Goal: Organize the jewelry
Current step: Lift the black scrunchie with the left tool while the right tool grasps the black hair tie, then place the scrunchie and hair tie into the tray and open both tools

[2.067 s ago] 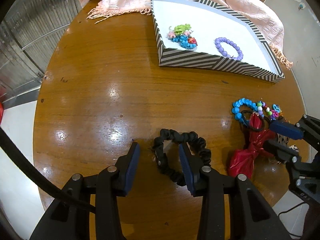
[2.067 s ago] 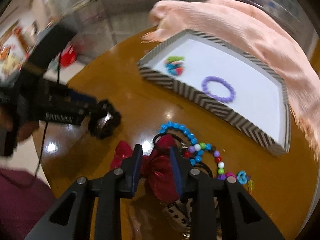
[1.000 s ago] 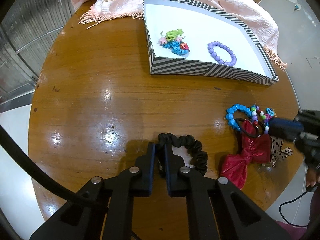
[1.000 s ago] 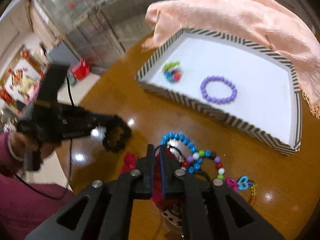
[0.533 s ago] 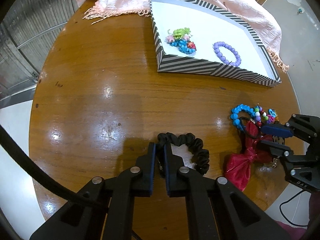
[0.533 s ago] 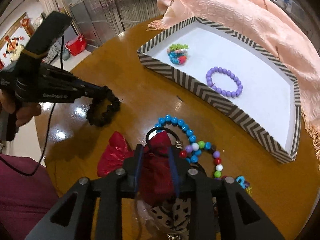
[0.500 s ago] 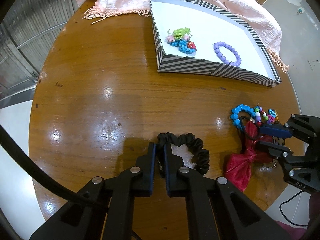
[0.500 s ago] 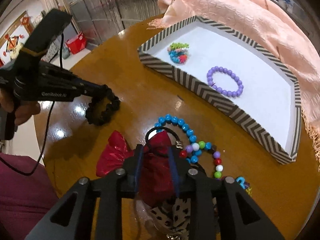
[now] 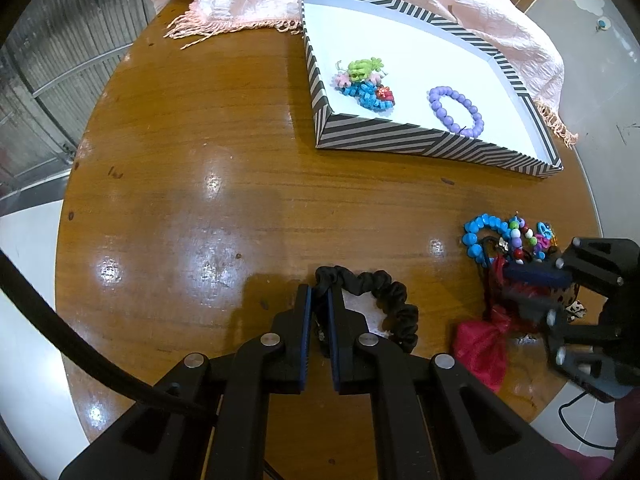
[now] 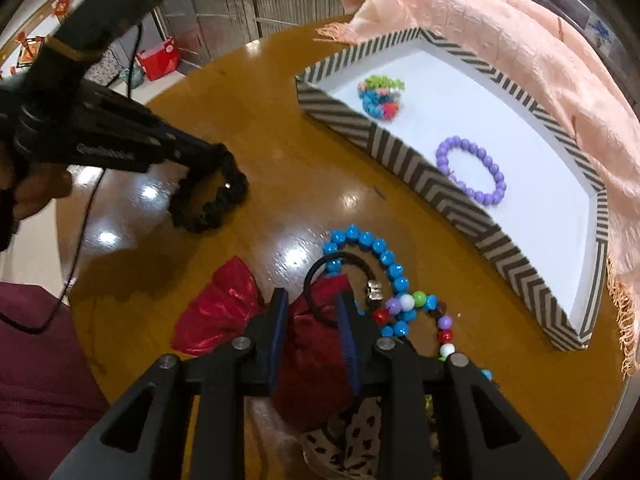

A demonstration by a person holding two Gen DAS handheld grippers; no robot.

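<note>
So left claw [image 9: 318, 312] pinches the black scrunchie [image 9: 374, 300], striped tray [image 9: 436, 142] lies ahead and right; right claw [image 10: 312, 320] is closing on the red bow [image 10: 224, 312]

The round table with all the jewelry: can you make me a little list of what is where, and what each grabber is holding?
table: round wooden table
tray: striped box tray, white inside
in tray: purple bead bracelet; small colourful bead cluster
under tray's far side: pink shawl
left gripper: shut on black scrunchie
right gripper: closing on red bow
beside bow: blue bead bracelet, loose on table
</note>
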